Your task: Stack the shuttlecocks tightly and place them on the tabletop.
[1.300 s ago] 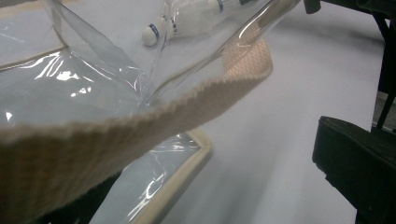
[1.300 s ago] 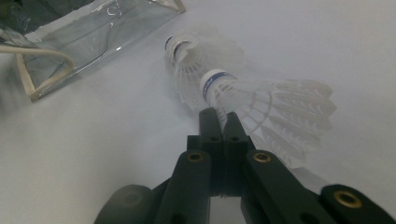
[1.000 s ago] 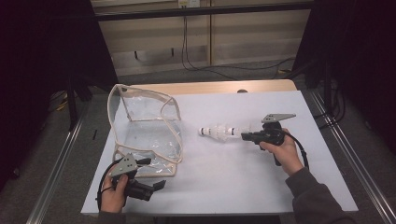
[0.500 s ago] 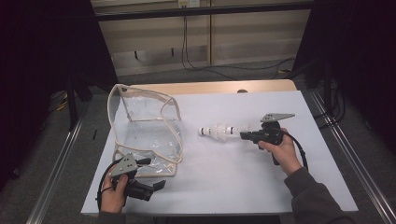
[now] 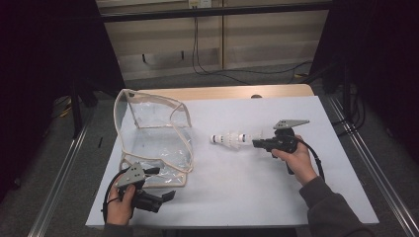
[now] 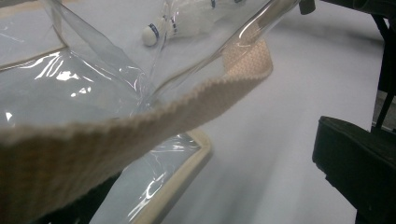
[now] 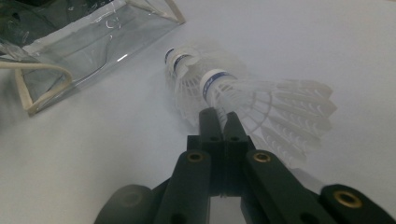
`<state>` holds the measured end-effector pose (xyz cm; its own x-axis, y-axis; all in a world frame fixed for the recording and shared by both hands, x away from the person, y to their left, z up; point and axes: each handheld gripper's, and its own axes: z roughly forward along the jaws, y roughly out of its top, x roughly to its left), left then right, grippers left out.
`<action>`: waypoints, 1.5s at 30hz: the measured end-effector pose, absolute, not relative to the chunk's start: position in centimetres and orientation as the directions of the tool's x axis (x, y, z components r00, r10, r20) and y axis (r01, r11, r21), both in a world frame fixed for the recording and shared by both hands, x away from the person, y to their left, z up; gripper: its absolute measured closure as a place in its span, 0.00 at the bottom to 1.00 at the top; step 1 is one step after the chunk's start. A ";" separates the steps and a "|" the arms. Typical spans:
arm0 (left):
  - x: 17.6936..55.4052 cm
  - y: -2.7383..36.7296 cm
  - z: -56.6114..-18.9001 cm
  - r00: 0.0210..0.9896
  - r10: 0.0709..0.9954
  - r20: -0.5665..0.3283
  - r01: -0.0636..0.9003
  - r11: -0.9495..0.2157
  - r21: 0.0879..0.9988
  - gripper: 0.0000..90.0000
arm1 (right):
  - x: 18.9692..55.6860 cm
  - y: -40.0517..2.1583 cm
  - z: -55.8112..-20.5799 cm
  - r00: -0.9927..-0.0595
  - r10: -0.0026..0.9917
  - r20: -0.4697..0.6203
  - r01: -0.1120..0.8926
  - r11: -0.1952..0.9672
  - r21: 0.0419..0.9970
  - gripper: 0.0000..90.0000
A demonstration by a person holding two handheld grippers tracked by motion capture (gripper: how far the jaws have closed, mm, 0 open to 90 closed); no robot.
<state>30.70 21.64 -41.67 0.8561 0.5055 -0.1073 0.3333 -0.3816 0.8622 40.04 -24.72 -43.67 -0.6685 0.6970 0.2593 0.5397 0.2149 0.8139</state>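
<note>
A clear plastic pouch (image 5: 153,136) with beige trim stands with its mouth wide at the table's left. My left gripper (image 5: 163,183) is at the pouch's near corner, open. In the left gripper view the beige rim (image 6: 140,126) drapes over the left jaw, while the right fingertip (image 6: 355,172) stands far off to the side. A short stack of white shuttlecocks (image 5: 230,139) with blue bands lies right of the pouch, corks toward it. My right gripper (image 5: 257,143) is shut on the feather skirt of the shuttlecock stack (image 7: 219,88), as the tight jaws (image 7: 223,116) show.
The white table sheet (image 5: 247,197) has bare room in front and to the right. A wooden strip (image 5: 222,92) runs along the far edge. Metal rails (image 5: 365,163) flank both sides, and cables hang at the back wall.
</note>
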 end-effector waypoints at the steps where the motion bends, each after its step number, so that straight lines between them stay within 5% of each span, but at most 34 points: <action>1: 30.7 21.7 -41.7 0.856 0.506 -0.103 0.330 -0.384 0.862 0.03 | 40.0 -24.7 -43.7 -0.668 0.697 0.261 0.541 0.215 0.813 1.00; 45: 30.7 21.7 -41.6 0.856 0.506 -0.105 0.333 -0.385 0.861 0.03 | 40.5 -24.0 -44.0 -0.667 0.704 0.242 0.534 0.227 0.814 1.00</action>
<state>30.72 21.65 -41.65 0.8560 0.5063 -0.1049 0.3332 -0.3850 0.8607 40.49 -23.98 -43.98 -0.6674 0.7044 0.2417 0.5341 0.2266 0.8144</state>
